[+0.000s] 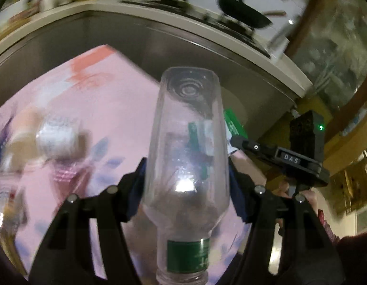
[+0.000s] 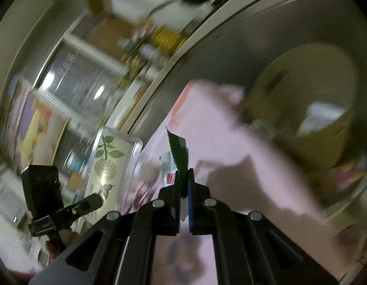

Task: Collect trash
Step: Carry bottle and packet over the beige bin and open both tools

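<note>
Left tongs (image 1: 185, 185) clamped on empty bottle (image 1: 187, 147); right tongs (image 2: 183, 201) pinched shut on green wrapper (image 2: 177, 152). Carrying step, apparently; next, release over round bin (image 2: 302, 99).

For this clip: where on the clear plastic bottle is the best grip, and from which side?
Across the wide body, as the left gripper has it: the clear plastic bottle points base-away, neck toward the camera, so fingers close from either flank on its straight walls. The neck with the green label is narrower and tapered, likelier to slip.
</note>
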The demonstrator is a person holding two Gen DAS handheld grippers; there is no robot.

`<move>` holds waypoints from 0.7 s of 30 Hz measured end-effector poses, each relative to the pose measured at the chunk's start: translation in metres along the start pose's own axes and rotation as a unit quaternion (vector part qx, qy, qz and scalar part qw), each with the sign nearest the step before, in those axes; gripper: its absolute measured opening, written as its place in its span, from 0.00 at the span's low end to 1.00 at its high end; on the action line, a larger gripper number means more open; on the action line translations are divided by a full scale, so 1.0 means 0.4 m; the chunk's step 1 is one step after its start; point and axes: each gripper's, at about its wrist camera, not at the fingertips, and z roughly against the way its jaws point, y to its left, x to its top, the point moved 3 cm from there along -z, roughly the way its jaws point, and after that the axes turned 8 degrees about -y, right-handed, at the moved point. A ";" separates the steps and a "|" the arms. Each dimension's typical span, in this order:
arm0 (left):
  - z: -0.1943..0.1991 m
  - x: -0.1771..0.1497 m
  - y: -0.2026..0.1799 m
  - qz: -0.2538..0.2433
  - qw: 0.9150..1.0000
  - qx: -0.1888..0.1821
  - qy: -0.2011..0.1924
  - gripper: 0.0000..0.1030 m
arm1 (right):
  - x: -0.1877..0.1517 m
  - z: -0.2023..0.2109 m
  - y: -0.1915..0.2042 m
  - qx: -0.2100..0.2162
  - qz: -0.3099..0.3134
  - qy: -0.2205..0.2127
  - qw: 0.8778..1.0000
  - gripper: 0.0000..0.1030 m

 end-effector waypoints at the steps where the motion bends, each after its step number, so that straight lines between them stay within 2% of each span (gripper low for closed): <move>1: -0.047 0.030 -0.024 -0.003 1.000 -0.013 0.009 0.59 | 0.030 0.015 -0.028 -0.015 -0.005 -0.017 1.000 0.02; 5: -0.224 0.127 -0.089 0.008 0.997 -0.056 0.052 0.59 | 0.120 0.050 -0.127 -0.062 -0.021 -0.065 0.996 0.02; 9: -0.398 0.188 -0.141 0.004 0.994 -0.070 0.087 0.59 | 0.175 0.047 -0.197 -0.093 -0.024 -0.086 0.992 0.02; 16: -0.574 0.182 -0.158 0.002 0.989 -0.045 0.143 0.60 | 0.206 -0.008 -0.268 -0.121 -0.021 -0.084 0.989 0.03; 18: -0.603 0.181 -0.148 0.012 0.987 -0.035 0.154 0.62 | 0.204 -0.018 -0.283 -0.126 -0.024 -0.082 0.988 0.06; 19: -0.619 0.184 -0.144 0.017 0.987 -0.030 0.159 0.62 | 0.205 -0.023 -0.288 -0.130 -0.025 -0.081 0.988 0.12; 21: -0.629 0.193 -0.141 0.025 0.987 -0.023 0.158 0.66 | 0.203 -0.031 -0.296 -0.132 -0.029 -0.081 0.988 0.29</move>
